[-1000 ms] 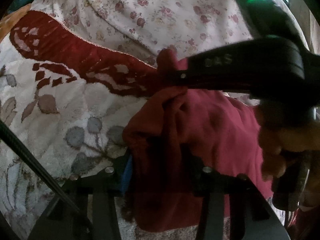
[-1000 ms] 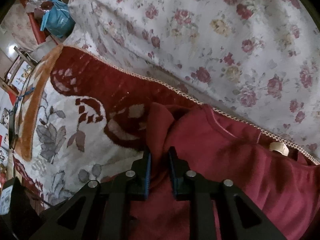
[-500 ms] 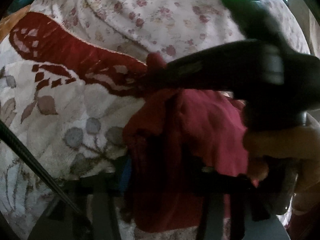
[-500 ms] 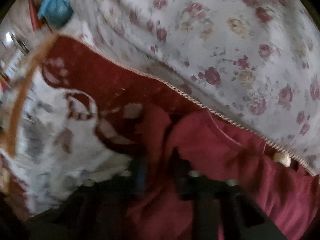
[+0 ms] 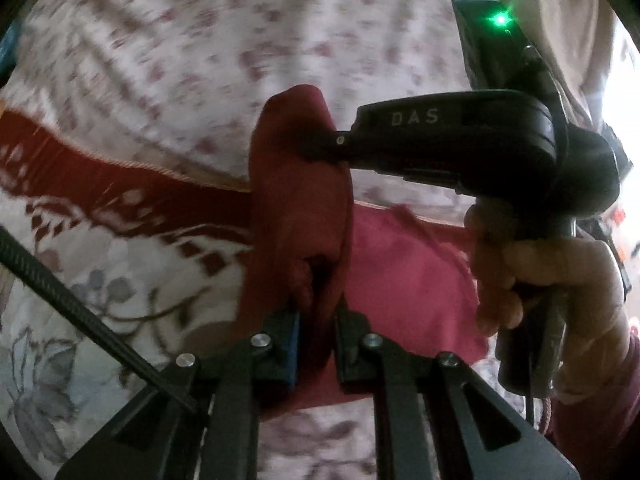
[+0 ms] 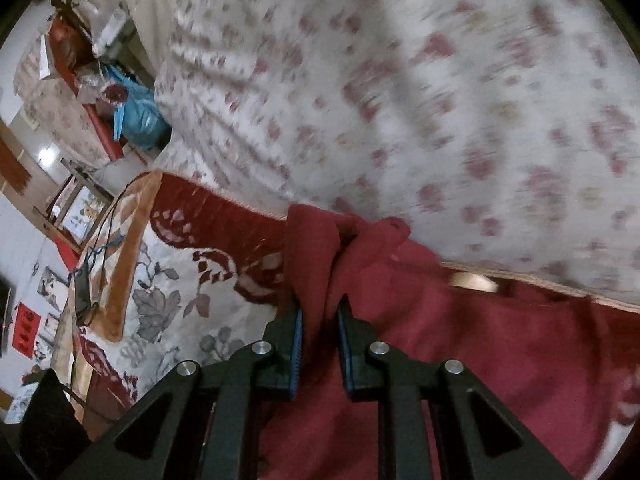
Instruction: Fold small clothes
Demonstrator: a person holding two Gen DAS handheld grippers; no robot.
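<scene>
A dark red garment (image 5: 404,264) lies on a patterned blanket (image 5: 120,264). My left gripper (image 5: 316,312) is shut on a raised fold of the garment. My right gripper (image 6: 319,312) is shut on the garment's edge (image 6: 312,248) and lifts it off the blanket. In the left wrist view the right gripper's black body (image 5: 460,140) reaches in from the right, its tip buried in the lifted cloth (image 5: 296,152). A small tan label (image 6: 474,281) shows near the collar.
A white quilt with red flowers (image 6: 400,100) rises behind the blanket. The blanket has a dark red band (image 6: 208,216) and an orange border (image 6: 128,248). A blue bag (image 6: 140,116) and room clutter sit at far left.
Both grippers have risen, pulling the garment's edge up off the blanket into a tall, narrow fold. The views have tilted up toward the quilt, with motion blur.
</scene>
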